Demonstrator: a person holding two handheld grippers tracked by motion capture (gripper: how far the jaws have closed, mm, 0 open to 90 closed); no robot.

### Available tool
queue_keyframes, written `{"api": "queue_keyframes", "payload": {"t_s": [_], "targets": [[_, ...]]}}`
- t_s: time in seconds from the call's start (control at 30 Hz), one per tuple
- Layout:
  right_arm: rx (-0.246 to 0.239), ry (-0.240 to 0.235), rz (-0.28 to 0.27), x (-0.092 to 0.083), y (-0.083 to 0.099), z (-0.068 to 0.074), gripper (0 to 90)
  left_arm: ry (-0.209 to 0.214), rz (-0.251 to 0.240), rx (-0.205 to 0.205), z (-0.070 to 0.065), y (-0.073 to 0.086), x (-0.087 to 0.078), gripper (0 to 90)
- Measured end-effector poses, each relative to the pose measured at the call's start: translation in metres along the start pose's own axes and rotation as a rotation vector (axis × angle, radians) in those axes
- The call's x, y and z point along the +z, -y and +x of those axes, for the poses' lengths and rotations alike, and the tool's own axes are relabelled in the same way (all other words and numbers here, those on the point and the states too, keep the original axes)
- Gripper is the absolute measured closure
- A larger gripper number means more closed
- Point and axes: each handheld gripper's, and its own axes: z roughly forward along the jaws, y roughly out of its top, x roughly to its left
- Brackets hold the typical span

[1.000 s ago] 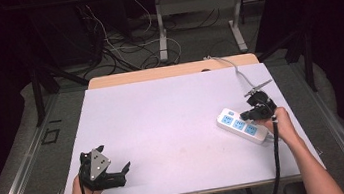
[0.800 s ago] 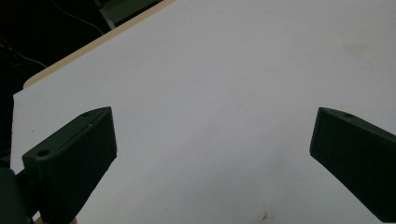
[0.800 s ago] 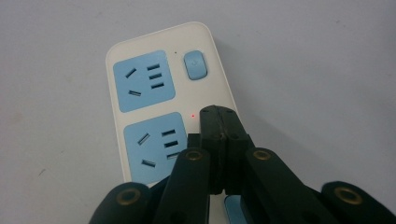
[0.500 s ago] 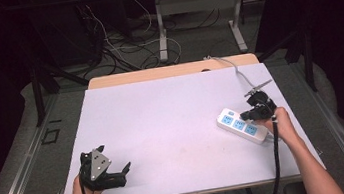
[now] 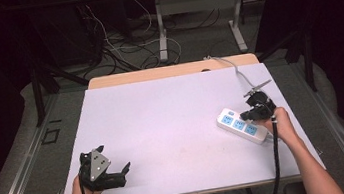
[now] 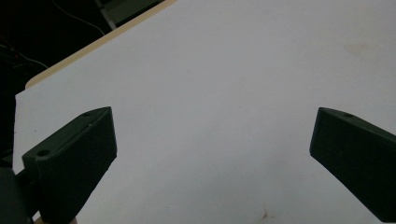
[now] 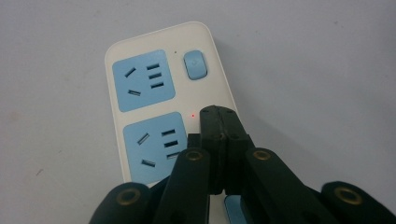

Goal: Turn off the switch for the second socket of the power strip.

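Power strip (image 5: 242, 126): white, three pale-blue socket panels, lying aslant near the right edge of the bench (image 5: 163, 123); its grey cord runs off the far edge.
Right gripper (image 7: 219, 122): jaws pressed together on nothing, tips over the strip's right margin, just beside the second socket (image 7: 156, 147) and a small red light.
Switch (image 7: 194, 64): blue button beside the first socket, a little ahead of the tips; whether the tips touch the strip I cannot tell.
Change: nothing has moved across the last second; both hands keep their places.
Meaning: probably a pause at one of the switches; a press looks likely, though that is only a judgement.
Left gripper (image 5: 105, 172): jaws wide apart, empty, at the near left corner, well apart from the strip.
Surroundings: bare white sheet between the hands; cables and bench legs on the floor beyond.
Obstacles: none near the strip.
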Motion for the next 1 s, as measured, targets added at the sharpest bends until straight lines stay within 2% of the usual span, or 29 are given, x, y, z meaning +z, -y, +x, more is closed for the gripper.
{"api": "queue_keyframes", "payload": {"t_s": [0.03,0.13,0.2,0.47,0.6,0.67,0.7,0.77,1.0], "targets": [[-0.015,-0.006,-0.003,-0.0005,0.0005,-0.0007,90.0,0.003,0.01,0.003,0.0006,-0.0004,-0.0006,0.3],[-0.019,-0.008,0.0,-0.0007,0.0004,0.0003,90.0,0.004,0.01,0.003,0.0001,-0.0004,-0.0006,0.3],[-0.027,0.012,-0.006,-0.0003,0.0005,0.0018,90.0,0.002,0.009,0.005,-0.0001,-0.0004,-0.0007,0.3],[-0.021,0.021,0.0,-0.0003,0.0,0.0035,90.0,0.0,0.001,0.003,0.0002,0.0,-0.0001,0.3],[-0.043,0.01,0.0,-0.0019,0.0004,0.0034,90.0,0.006,0.01,0.005,0.0004,-0.0003,-0.001,0.3],[-0.051,0.006,-0.017,-0.0039,0.0006,0.0035,90.0,0.002,0.003,0.004,0.0001,-0.0001,-0.0003,0.3],[-0.039,0.016,-0.003,-0.0035,0.0004,0.006,90.0,0.0,0.003,0.003,-0.0001,-0.0001,-0.0003,0.3],[-0.045,0.027,-0.008,-0.0031,0.0009,0.0073,90.0,0.003,0.01,0.007,0.0003,-0.0005,-0.0008,0.3],[-0.065,0.027,-0.004,-0.0038,0.0004,0.0076,90.0,0.002,0.003,0.005,0.0002,-0.0001,-0.0003,0.3]]}}
